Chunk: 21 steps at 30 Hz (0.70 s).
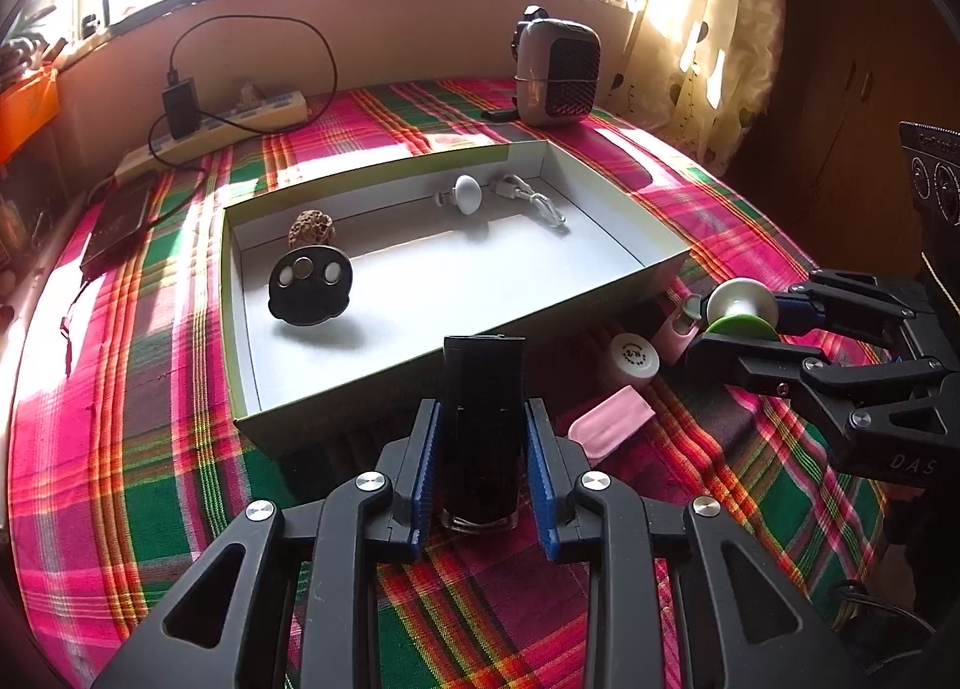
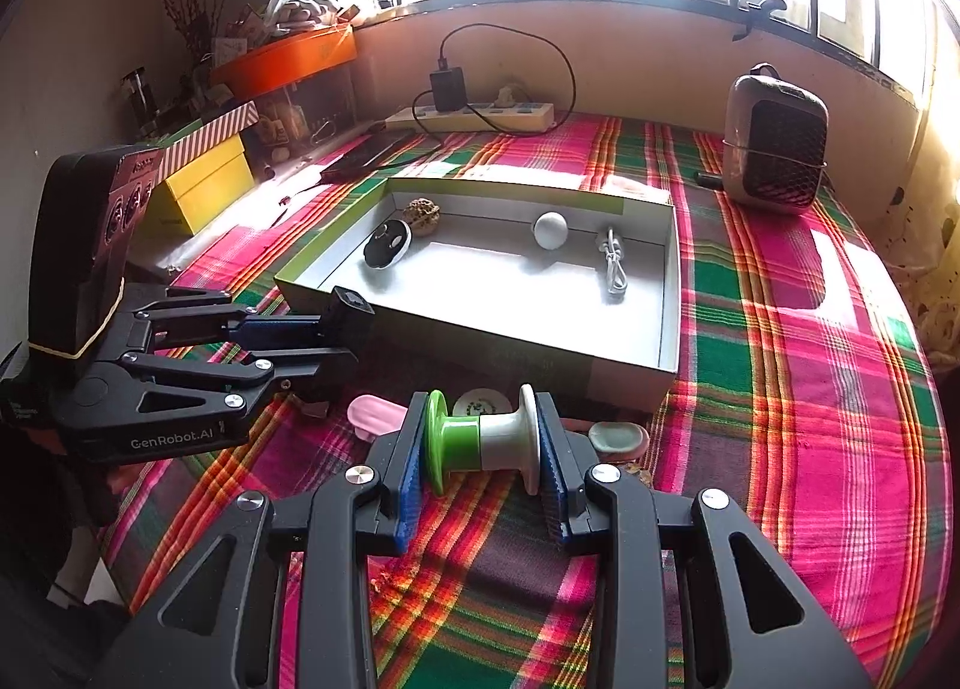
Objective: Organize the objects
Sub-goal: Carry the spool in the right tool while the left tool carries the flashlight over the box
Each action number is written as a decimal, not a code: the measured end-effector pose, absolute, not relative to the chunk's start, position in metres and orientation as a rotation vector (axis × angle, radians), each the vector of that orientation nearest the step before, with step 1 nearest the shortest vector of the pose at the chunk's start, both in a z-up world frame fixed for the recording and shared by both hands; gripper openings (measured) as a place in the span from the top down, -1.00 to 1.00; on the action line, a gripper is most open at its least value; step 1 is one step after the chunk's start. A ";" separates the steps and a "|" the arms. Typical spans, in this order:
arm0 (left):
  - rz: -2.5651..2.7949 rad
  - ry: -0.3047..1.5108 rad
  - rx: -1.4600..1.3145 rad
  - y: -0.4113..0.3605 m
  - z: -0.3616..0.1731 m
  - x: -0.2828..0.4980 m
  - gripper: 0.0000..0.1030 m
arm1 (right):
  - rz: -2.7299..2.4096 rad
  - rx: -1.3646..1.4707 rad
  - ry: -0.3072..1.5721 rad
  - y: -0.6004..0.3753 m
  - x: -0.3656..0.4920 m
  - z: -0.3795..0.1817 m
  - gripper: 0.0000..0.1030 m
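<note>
My left gripper [image 1: 483,437] is shut on a dark bottle with a black cap [image 1: 482,425], held just in front of the near wall of the open cardboard box [image 1: 456,356]. In the right wrist view the left gripper [image 2: 336,329] shows beside the box [image 2: 671,281]. My right gripper [image 2: 483,449] is shut on a green and white spool [image 2: 480,440], held above the cloth right of the box; it also shows in the left wrist view [image 1: 741,308]. Inside the box lie a black disc [image 1: 310,284], a walnut [image 1: 311,228], a white ball [image 1: 468,192] and a white cable [image 1: 531,197].
On the plaid cloth near the box lie a pink flat piece [image 1: 609,422], a small round jar [image 1: 630,359], a pink item [image 1: 675,329] and a pale green dish [image 2: 618,437]. A small heater [image 1: 558,71], a power strip [image 1: 228,119] and a dark notebook [image 1: 117,224] stand behind.
</note>
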<state>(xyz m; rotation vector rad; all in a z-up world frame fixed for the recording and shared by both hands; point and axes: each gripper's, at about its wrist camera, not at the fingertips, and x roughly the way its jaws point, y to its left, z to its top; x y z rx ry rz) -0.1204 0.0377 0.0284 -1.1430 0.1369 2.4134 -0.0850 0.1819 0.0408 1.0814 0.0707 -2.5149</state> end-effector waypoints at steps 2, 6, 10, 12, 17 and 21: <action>2.412 0.141 -1.145 0.038 0.028 -0.120 0.52 | -2.514 1.081 0.073 0.181 -0.085 0.041 0.35; 2.405 0.169 -1.163 0.039 0.026 -0.116 0.52 | -2.512 1.083 0.072 0.181 -0.084 0.040 0.35; 2.409 0.204 -1.208 0.040 0.017 -0.115 0.52 | -2.508 1.083 0.073 0.180 -0.083 0.040 0.35; 2.401 0.207 -1.212 0.039 0.015 -0.113 0.52 | -2.505 1.083 0.070 0.180 -0.083 0.039 0.35; 2.397 0.222 -1.225 0.040 0.010 -0.112 0.51 | -2.503 1.093 0.067 0.180 -0.085 0.036 0.35; 2.423 0.246 -1.211 0.043 0.008 -0.107 0.51 | -2.501 1.094 0.065 0.181 -0.085 0.035 0.35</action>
